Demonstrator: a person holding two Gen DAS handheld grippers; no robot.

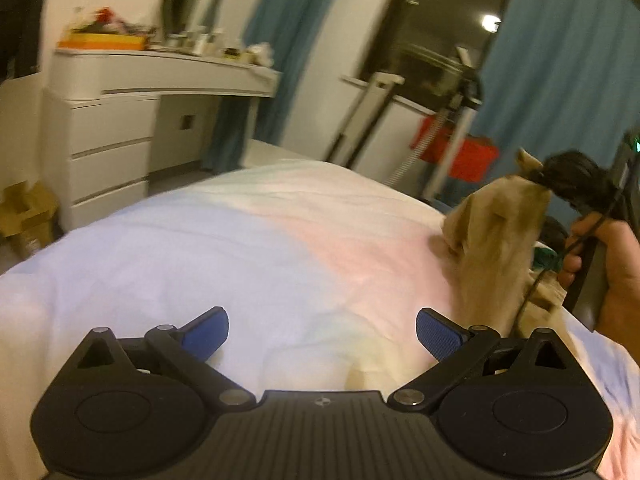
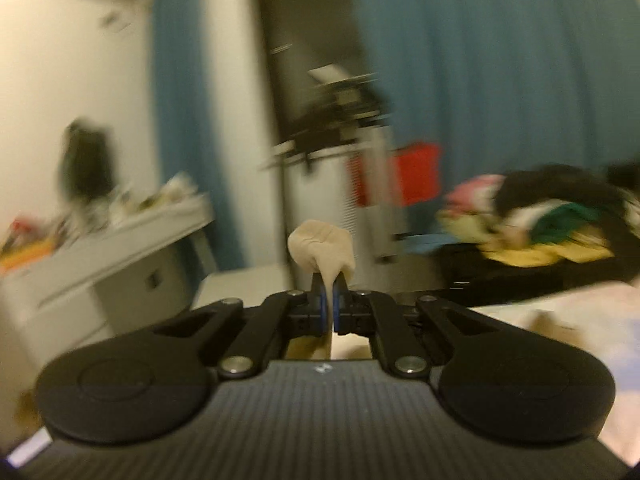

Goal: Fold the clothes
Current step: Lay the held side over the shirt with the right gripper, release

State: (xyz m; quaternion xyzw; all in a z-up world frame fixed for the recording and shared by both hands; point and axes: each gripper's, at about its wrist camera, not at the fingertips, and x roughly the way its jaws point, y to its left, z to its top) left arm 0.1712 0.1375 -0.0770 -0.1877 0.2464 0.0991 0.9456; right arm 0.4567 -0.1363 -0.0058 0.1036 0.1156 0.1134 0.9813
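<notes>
Spread across the left wrist view: a bed (image 1: 200,240) under a pale sheet washed in blue, pink and white. Barely caught in the right wrist view, only a blurred corner at lower right. Behind it, teal curtains (image 1: 560,80) and a white dresser (image 1: 120,120) with clutter on top. Seen only from the right wrist: a heap of clothes (image 2: 540,220), pink, yellow, green and black, on a dark surface beyond the bed, heavily blurred.

Hanging at the bed's right edge, a beige garment (image 1: 496,232), lifted by its top and trailing down onto the sheet. Clamped on a bunched tuft of that cloth, the right tool (image 2: 330,300), blue pads pressed together with fabric puffing out above them. Shown only by the left wrist view: the person's right hand (image 1: 608,272) wrapped round that tool's handle.

Low over the sheet, the left tool (image 1: 322,334), blue pads (image 1: 208,334) wide apart, gripping nothing, just beside the hanging garment's lower folds.
</notes>
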